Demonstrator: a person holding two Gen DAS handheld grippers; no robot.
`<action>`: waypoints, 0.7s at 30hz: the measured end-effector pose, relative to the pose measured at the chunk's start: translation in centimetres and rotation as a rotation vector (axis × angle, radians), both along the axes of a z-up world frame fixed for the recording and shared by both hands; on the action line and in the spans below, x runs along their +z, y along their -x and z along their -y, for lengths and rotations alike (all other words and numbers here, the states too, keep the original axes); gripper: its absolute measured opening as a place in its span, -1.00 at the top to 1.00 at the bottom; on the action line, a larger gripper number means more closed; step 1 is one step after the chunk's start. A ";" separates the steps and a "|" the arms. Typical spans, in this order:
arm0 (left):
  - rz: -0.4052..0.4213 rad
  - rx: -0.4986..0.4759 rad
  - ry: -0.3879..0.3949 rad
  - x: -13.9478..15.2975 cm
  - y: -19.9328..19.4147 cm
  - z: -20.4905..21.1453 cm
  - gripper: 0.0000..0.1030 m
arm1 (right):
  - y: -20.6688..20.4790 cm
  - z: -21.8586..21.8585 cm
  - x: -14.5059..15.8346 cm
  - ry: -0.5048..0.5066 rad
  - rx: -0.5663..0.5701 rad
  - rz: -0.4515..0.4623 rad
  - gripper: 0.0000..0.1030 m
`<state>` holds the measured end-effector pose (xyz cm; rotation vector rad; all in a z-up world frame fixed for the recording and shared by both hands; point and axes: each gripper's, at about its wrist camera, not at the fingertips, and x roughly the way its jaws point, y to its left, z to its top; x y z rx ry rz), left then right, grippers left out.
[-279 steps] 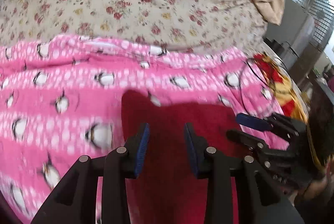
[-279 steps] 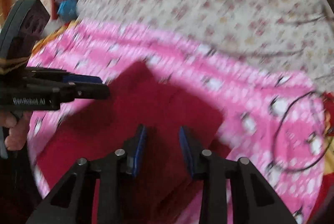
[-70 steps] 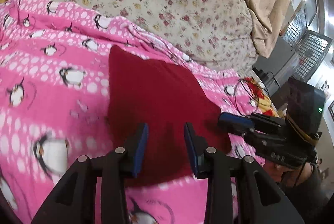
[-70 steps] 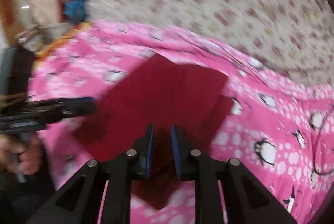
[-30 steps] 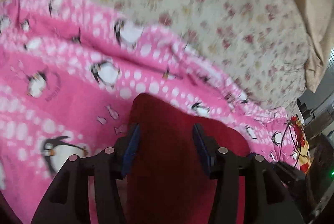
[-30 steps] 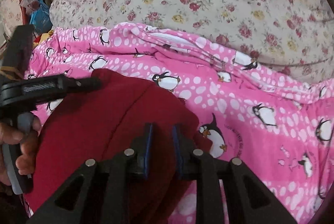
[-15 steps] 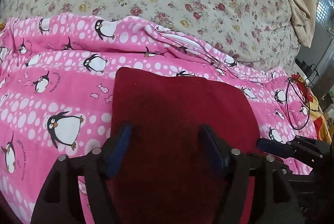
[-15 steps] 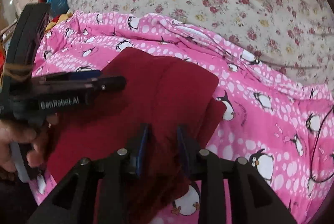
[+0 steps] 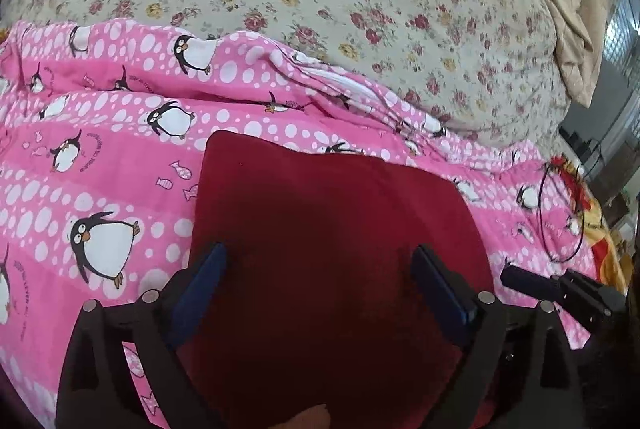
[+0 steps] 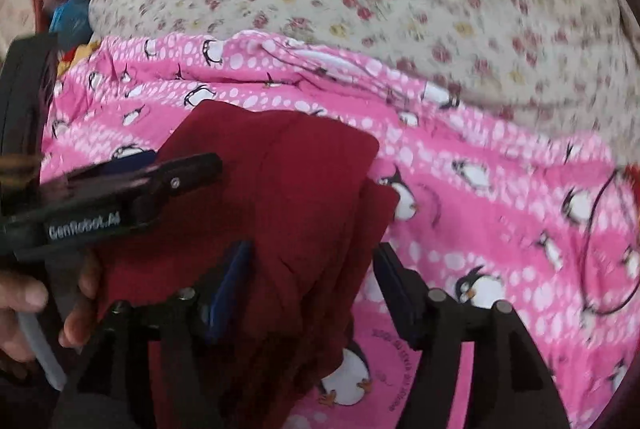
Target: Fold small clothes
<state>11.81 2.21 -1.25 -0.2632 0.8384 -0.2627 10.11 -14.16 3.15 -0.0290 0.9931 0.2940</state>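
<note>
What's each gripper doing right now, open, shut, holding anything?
Left gripper: open wide over the red garment, holding nothing.
Right gripper: open, fingers either side of the garment's folded edge, not clamped on it.

Left gripper (image 9: pixel 320 281), jaws spread wide, hovers over a folded dark red garment (image 9: pixel 332 241) on a pink penguin-print blanket (image 9: pixel 100 149).

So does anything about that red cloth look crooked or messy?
Slightly. On the red cloth, the right-hand edge shows a lower layer poking out past the top one, so the fold isn't flush. A thin black wire loop also lies on the penguin blanket to the right.
</note>
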 end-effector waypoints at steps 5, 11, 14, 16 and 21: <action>0.004 -0.011 -0.057 0.0 0.1 0.5 -0.61 | -0.6 0.5 -0.6 0.005 -0.011 -0.037 -0.63; -0.001 0.062 -0.131 2.2 4.3 -0.2 -0.60 | 1.1 1.3 2.0 -0.018 -0.042 0.028 -0.53; 0.045 0.118 -0.200 3.6 9.1 -0.1 -0.60 | 4.6 1.8 4.7 0.020 -0.047 0.123 -0.53; 0.056 0.142 -0.237 4.2 11.6 0.2 -0.60 | 6.7 2.4 5.3 0.076 -0.081 0.147 -0.54; 0.070 0.150 -0.267 6.2 15.3 0.9 -0.60 | 11.3 4.6 5.1 0.026 -0.181 0.101 -0.54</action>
